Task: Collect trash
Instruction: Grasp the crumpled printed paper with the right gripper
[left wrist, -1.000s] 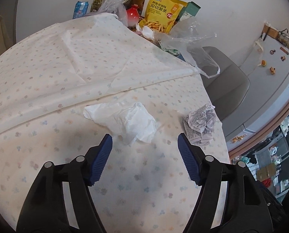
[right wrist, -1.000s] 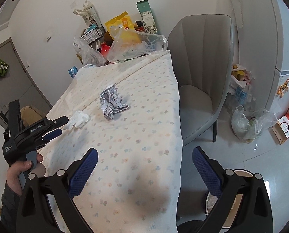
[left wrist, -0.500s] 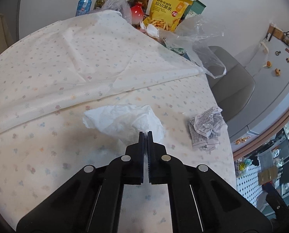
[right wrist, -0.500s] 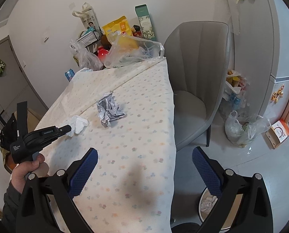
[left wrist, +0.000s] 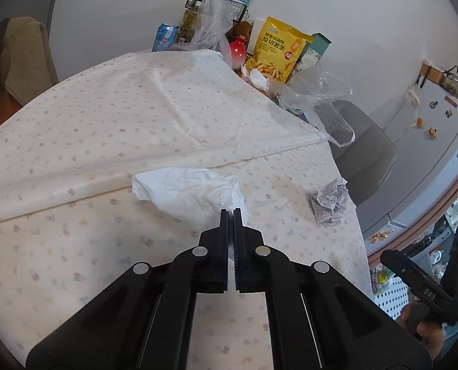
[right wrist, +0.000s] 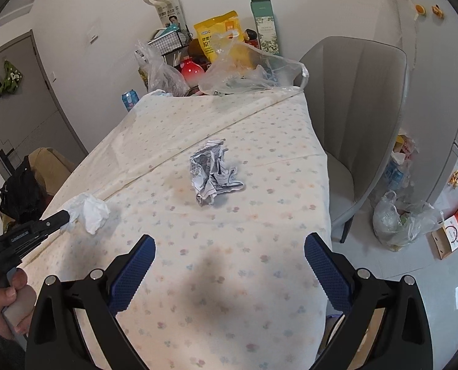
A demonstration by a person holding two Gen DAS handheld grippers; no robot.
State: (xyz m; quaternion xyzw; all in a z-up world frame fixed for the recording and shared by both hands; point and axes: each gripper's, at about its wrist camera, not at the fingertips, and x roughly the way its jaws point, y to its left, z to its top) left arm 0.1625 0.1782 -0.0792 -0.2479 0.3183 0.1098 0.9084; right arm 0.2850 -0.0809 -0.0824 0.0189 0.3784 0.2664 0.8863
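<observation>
Pinching a crumpled white tissue [left wrist: 195, 194] between my left fingers [left wrist: 232, 212] just above the floral-cloth counter [left wrist: 74, 246], my right fingers [right wrist: 229, 265] spread wide apart and empty, crumpled printed paper ball [right wrist: 213, 171] lying ahead of them.

Soft, even daylight, sharp focus, strong fisheye bending.
A diffuse shadow lies on the tablecloth [right wrist: 216, 280] just ahead of the right gripper [right wrist: 229, 265]; corners vignette black.

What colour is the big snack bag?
The snack bag is yellow; the left wrist view shows it best.
</observation>
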